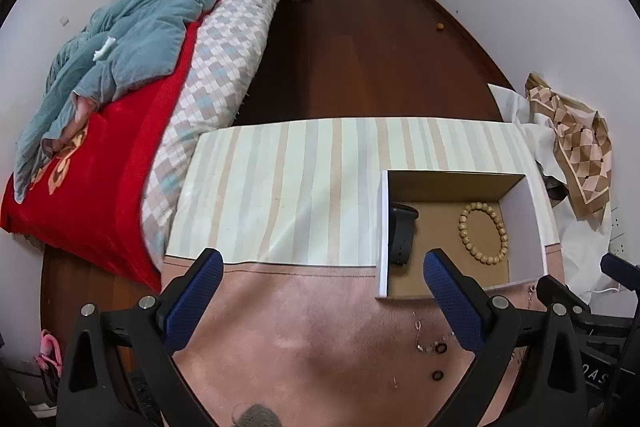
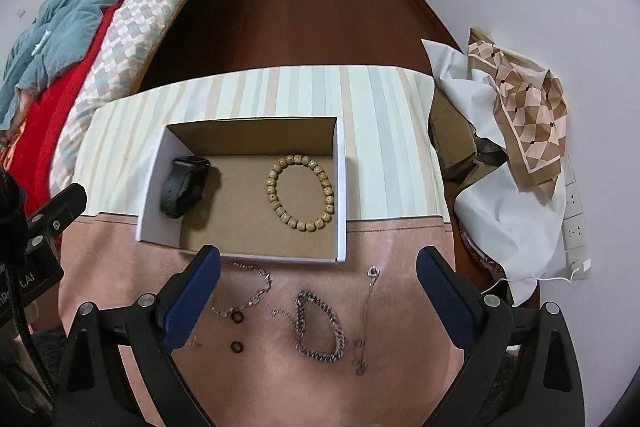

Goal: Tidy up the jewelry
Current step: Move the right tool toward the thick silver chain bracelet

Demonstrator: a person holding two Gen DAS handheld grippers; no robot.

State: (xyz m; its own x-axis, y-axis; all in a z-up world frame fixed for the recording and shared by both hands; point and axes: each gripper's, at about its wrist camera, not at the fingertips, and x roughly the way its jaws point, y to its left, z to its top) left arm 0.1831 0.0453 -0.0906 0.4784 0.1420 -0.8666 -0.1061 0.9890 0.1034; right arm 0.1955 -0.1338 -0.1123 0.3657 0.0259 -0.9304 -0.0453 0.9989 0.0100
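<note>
The chunky chain point(image 2: 318, 327) lies loose on the pink cloth of the bench point(image 2: 400, 239), in a flattened loop. Seen from the right wrist, it sits dead centre between the right tongs point(image 2: 318, 291), just below the fingertips, so a short drop forward would likely bring the blue pads point(image 2: 192, 291) over it. Its long axis runs from about 11 o'clock to 5 o'clock, slantwise to the gap between the pads, so my guess is the wrist needs a small roll to pinch across the narrow way.

At its 2 o'clock lies a thin pendant necklace point(image 2: 370, 307), stretched nearly 12 to 6, with its blue stone at the top. At its 9 o'clock lies a fine chain point(image 2: 252, 291), curving from 11 down to 8, and beside it two dark rings point(image 2: 237, 317), one above the other.

At 12 o'clock, just beyond the fine chain, stands the open box point(image 2: 341, 187). It already holds a bead bracelet point(image 2: 300, 193) on the right and a black watch point(image 2: 184, 187) against the left wall.

The right tongs stand wide apart, empty. The left tongs point(image 1: 324, 291) are also wide apart and empty. They hang over bare cloth, with the box at their 2 o'clock and the loose pieces at their 4 o'clock. The right hand is plainly nearer.
</note>
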